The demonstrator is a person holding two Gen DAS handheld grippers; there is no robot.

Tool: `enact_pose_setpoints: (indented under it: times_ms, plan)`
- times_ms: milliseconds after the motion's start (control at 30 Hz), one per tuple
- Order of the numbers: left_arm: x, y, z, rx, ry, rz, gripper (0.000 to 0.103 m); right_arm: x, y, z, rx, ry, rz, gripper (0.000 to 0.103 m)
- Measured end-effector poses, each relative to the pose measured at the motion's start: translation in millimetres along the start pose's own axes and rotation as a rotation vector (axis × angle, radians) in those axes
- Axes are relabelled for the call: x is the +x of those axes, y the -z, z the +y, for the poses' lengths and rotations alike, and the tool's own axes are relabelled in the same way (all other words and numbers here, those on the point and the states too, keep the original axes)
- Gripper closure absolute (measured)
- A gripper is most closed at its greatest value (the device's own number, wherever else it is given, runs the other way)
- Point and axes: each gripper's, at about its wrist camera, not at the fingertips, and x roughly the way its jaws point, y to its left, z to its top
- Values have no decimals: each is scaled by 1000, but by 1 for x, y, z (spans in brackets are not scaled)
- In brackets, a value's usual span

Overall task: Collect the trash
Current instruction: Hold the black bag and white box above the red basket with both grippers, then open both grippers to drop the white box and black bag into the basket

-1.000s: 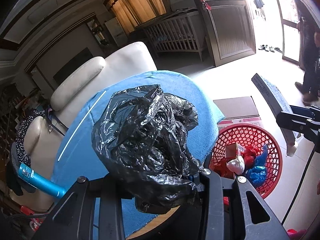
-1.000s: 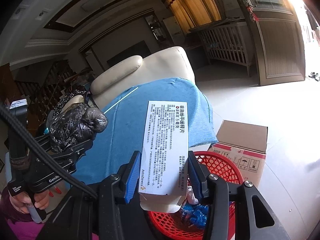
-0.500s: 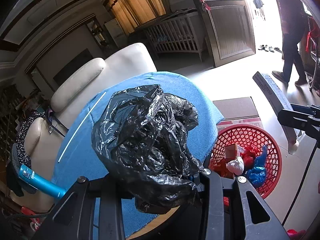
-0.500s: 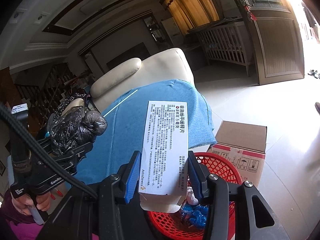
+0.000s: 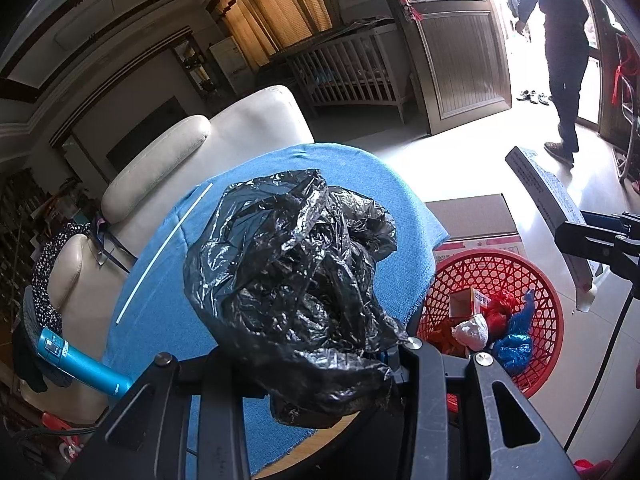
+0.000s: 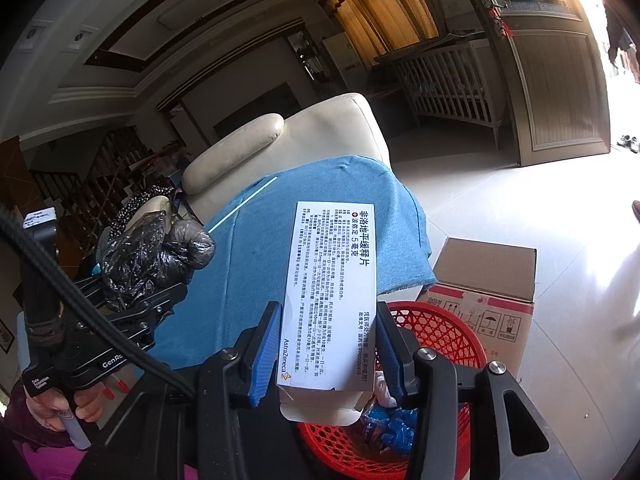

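My left gripper [image 5: 304, 364] is shut on a crumpled black plastic bag [image 5: 296, 280] and holds it above the blue-covered table [image 5: 160, 280]; the bag hides its fingertips. It also shows in the right wrist view [image 6: 148, 256]. My right gripper [image 6: 326, 348] is shut on a white medicine box [image 6: 330, 296] with printed text, held above the red mesh basket [image 6: 440, 332]. The box also shows in the left wrist view [image 5: 548, 208]. The basket [image 5: 548, 300] stands on the floor right of the table and holds several pieces of trash.
A thin white straw [image 5: 164, 252] lies on the blue cloth. A cardboard box [image 6: 484, 284] stands behind the basket. A cream sofa [image 5: 208, 148] is beyond the table. A teal bottle [image 5: 80, 360] lies at left. A person [image 5: 560, 40] stands at the doorway.
Both grippers keep their hold and have barely moved. The person in the background has walked towards the doorway.
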Motion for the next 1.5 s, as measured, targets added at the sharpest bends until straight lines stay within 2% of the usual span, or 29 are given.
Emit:
enact_pose_setpoints:
  times_ms: [667,800,1000,1100,1300,1500]
  plan:
    - [0,-4,-7,30,21,5,62,-4,-1,-5,25,-9,2,55]
    - [0,-5,-12,42,69,20,62,-3,0,-9,37,-10,14,55]
    - [8,-7,-21,46,230,70,62,0,0,-21,81,-12,33,54]
    - [15,-8,-29,57,283,100,62,2,1,-27,105,-6,44,54]
    - [25,-11,-39,80,308,114,62,5,3,-33,122,-6,56,53]
    - [25,-9,-43,99,323,89,60,11,7,-39,149,-19,53,53]
